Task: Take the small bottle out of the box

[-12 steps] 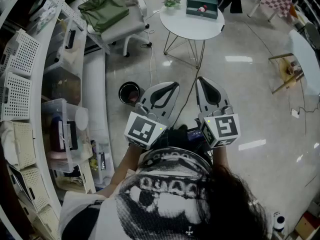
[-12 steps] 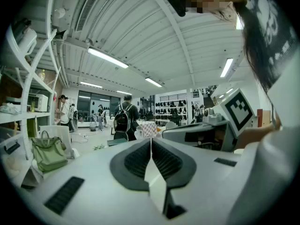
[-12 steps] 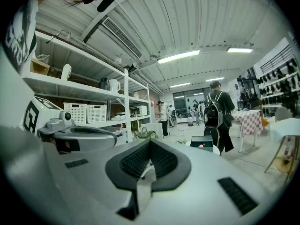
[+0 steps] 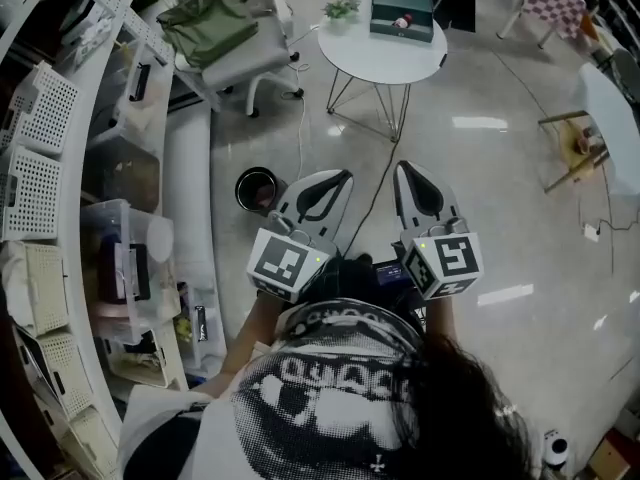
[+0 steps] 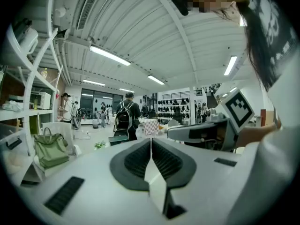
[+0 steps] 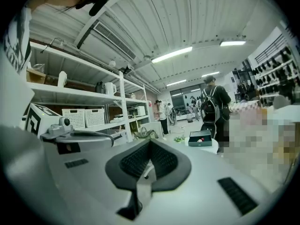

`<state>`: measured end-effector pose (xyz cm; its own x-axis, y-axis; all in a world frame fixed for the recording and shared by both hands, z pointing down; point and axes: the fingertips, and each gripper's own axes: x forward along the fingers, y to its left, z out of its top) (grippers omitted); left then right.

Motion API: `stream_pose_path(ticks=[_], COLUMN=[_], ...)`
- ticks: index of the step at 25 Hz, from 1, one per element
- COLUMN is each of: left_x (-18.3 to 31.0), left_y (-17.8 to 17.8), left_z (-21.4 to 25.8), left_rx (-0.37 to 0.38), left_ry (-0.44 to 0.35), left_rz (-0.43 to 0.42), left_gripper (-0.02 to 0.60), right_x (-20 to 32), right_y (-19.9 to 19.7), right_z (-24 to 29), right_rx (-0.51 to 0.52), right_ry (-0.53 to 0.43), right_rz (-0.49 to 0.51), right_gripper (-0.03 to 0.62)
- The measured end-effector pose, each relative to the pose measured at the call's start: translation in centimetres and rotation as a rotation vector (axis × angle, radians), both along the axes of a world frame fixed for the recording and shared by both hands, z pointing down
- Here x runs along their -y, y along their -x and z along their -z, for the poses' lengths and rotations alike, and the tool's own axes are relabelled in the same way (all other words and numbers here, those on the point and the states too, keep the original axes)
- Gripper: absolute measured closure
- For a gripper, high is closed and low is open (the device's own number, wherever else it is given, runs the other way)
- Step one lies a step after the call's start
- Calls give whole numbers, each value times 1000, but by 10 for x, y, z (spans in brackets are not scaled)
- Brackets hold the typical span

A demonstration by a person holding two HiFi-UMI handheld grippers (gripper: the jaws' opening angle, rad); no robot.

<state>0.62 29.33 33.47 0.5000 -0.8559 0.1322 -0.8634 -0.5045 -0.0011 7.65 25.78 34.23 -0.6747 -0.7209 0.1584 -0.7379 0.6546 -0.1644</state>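
Note:
A dark green box (image 4: 403,12) stands open on a round white table (image 4: 384,56) far ahead across the floor. A small pink and white thing (image 4: 403,21) shows inside it, too small to identify. The right gripper view shows the same box (image 6: 200,138) beyond the jaws. My left gripper (image 4: 343,176) and right gripper (image 4: 404,168) are held side by side near my chest, well short of the table. Both are shut and hold nothing. The closed pads meet in a line in the left gripper (image 5: 150,142) and in the right gripper (image 6: 150,145).
A small potted plant (image 4: 342,8) shares the table. A chair with a green bag (image 4: 212,18) stands left of the table. Shelving with white baskets (image 4: 40,108) and plastic bins lines the left side. A dark bucket (image 4: 257,187) sits on the floor. A person with a backpack (image 6: 213,108) stands behind the table.
The table and box have slid slightly up in the head view and both grippers sit a touch lower. The jaws stay shut and empty.

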Motion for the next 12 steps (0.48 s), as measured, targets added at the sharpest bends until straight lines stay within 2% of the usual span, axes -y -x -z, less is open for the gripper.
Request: stream_pose_path(ticks=[3,12], left_x=[3,26], left_y=[-7,-34], left_z=[-7,-13], left_rx=[9,45], left_ry=[30,46], left_rz=[-12,-68], left_gripper=[566,566], right_x=[1,15], right_y=[-12,-32], right_z=[-8,-13], right_rx=[-6,11], right_ry=[20,39], right_rz=[-12,-42], right_gripper=[595,595])
